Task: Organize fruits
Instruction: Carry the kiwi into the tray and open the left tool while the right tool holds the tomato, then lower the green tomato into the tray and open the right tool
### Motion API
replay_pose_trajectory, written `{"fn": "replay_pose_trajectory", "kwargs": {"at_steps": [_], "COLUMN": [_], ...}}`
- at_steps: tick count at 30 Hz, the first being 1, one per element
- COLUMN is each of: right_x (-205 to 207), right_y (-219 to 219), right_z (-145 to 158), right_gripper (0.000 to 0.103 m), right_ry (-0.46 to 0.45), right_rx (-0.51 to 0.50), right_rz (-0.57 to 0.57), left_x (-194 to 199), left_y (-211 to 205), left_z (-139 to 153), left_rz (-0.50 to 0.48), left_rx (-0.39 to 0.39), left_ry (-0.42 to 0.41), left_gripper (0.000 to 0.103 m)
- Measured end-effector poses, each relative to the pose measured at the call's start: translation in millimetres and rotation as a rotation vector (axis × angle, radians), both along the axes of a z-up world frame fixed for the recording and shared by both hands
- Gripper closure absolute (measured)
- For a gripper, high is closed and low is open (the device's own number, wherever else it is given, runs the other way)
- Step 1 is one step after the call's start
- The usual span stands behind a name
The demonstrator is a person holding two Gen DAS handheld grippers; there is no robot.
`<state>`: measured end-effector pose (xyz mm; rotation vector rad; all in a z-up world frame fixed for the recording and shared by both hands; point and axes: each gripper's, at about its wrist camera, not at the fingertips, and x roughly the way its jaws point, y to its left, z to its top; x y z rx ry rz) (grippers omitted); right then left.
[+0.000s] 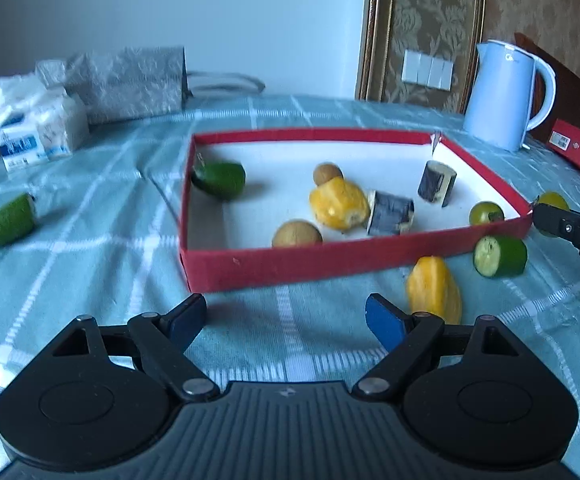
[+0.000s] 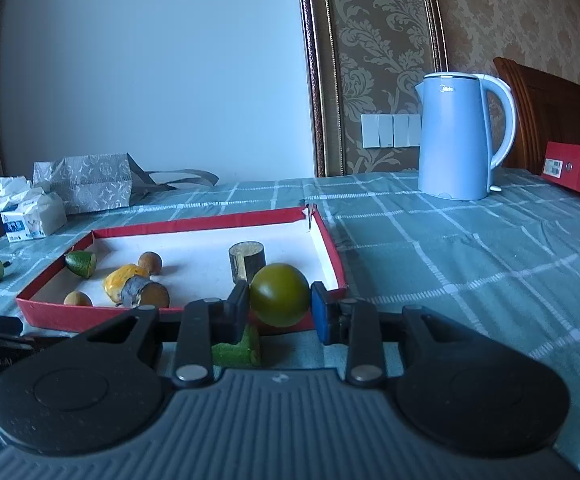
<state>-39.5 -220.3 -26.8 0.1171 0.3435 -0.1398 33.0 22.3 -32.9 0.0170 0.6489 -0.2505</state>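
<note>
Currently: right gripper holds a green round fruit; left gripper spread wide, holding nothing.

Right fingers are part closed on the fruit, left pad against one side and blue right pad at the other, over the near right corner of the red tray. Inside the tray: another green round fruit in that same corner, two dark cylinder pieces, a yellow piece, two brown round fruits, a green cut piece at the far left wall. Outside the tray: a cucumber chunk and a second yellow piece just in front of it, a green piece well to its left. Blue kettle well behind the tray on the right; tissue pack behind on the left.
</note>
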Motion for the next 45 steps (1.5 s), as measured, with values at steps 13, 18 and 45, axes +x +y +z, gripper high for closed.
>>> {"fn": "replay_pose_trajectory", "kwargs": {"at_steps": [13,18,45], "right_x": [47.5,91.8,153.1], "right_y": [41.1,54.3,62.0], "right_z": [28.8,24.0,-1.2], "right_gripper": [0.072,0.072,0.051], "right_ry": [0.035,0.112,0.262], "right_rx": [-0.142,-0.149,-0.098], "right_rz": [0.114,0.152,0.130], "left_x": [-0.7,0.4,1.0], "left_y": [-6.8,-7.4,-8.7], "left_z": [-4.0,-4.7,-5.3], "left_rz": [0.016,0.024,0.021], "left_rx": [0.066,0.073,0.075], "left_ry": [-0.012,-0.010,-0.007], "left_gripper": [0.010,0.007,0.003]}}
